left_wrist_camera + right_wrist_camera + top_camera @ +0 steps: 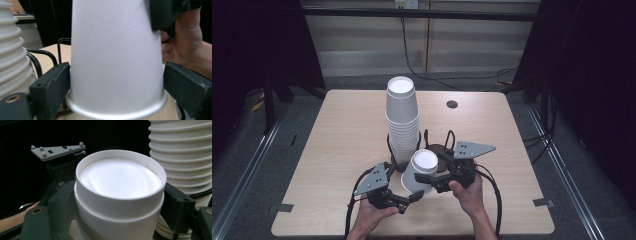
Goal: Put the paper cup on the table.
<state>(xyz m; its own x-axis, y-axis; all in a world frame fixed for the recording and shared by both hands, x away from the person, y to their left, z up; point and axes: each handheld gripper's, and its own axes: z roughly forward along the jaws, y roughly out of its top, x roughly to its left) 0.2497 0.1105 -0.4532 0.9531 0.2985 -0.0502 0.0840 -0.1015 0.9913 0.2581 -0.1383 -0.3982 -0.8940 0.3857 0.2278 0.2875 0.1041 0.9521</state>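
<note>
Paper cup (419, 170), upside down, sits at lower centre of the high view on the counter (337, 140), below the cup stack (402, 120).

Left gripper view: left gripper (115, 82) spread wide, flanking the cup's rim.

Right gripper view: right gripper (120, 205) pinches the cup's base end.

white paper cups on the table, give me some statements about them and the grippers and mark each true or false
1. The single white paper cup is upside down, base up. True.
2. The tall stack of white paper cups lies on its side. False: it stands upright, inverted, in a black wire holder.
3. The right gripper has its jaws on either side of the single cup. True.
4. The left gripper is far from that cup. False: its jaws flank the cup near the rim.
</note>
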